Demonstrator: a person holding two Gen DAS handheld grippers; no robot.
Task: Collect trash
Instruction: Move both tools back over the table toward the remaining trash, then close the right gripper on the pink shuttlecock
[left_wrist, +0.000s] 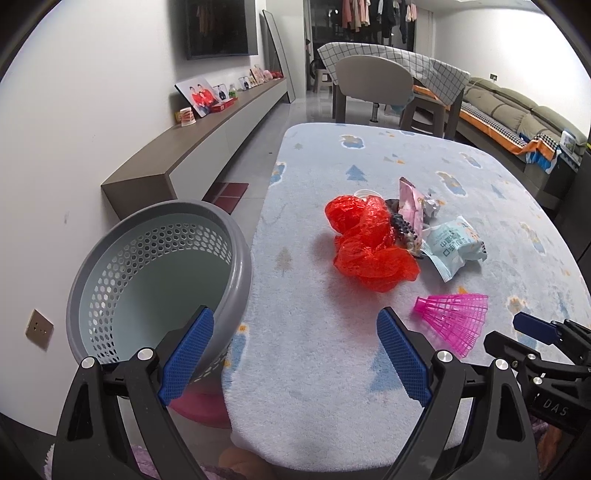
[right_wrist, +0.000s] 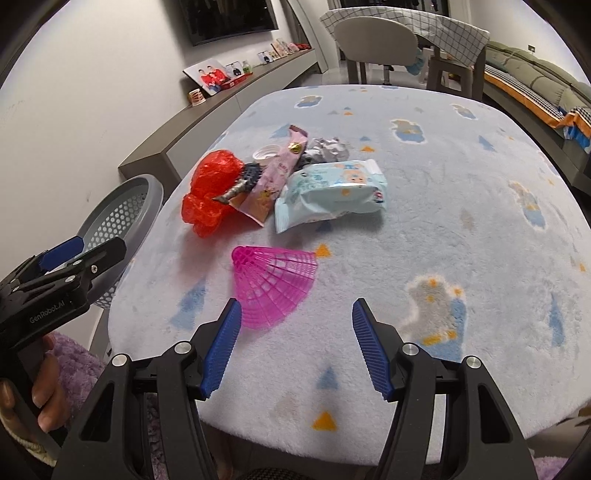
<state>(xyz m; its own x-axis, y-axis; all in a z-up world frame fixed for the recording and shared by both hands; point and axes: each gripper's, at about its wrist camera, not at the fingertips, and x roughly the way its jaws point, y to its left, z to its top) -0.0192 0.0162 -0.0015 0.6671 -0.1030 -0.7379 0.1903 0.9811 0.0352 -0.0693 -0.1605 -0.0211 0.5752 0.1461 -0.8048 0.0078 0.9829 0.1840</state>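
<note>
Trash lies on a table with a fluffy light-blue cover (left_wrist: 332, 369) (right_wrist: 443, 258): a crumpled red plastic bag (left_wrist: 365, 242) (right_wrist: 210, 188), a pink snack wrapper (left_wrist: 410, 201) (right_wrist: 273, 181), a pale blue wipes pack (left_wrist: 452, 245) (right_wrist: 336, 190), a white cap (right_wrist: 266, 151), crumpled foil (right_wrist: 330, 147) and a pink plastic shuttlecock skirt (left_wrist: 456, 319) (right_wrist: 275, 282). A grey perforated bin (left_wrist: 155, 280) (right_wrist: 122, 221) stands at the table's left edge. My left gripper (left_wrist: 295, 354) is open and empty beside the bin. My right gripper (right_wrist: 297, 345) is open and empty just short of the shuttlecock.
A long low cabinet (left_wrist: 207, 136) with photo frames runs along the left wall. A grey chair (left_wrist: 373, 85) and a checked-cloth table stand beyond the far edge. A sofa (left_wrist: 524, 114) is at the right. A purple fluffy sleeve (right_wrist: 74, 365) shows at the near edge.
</note>
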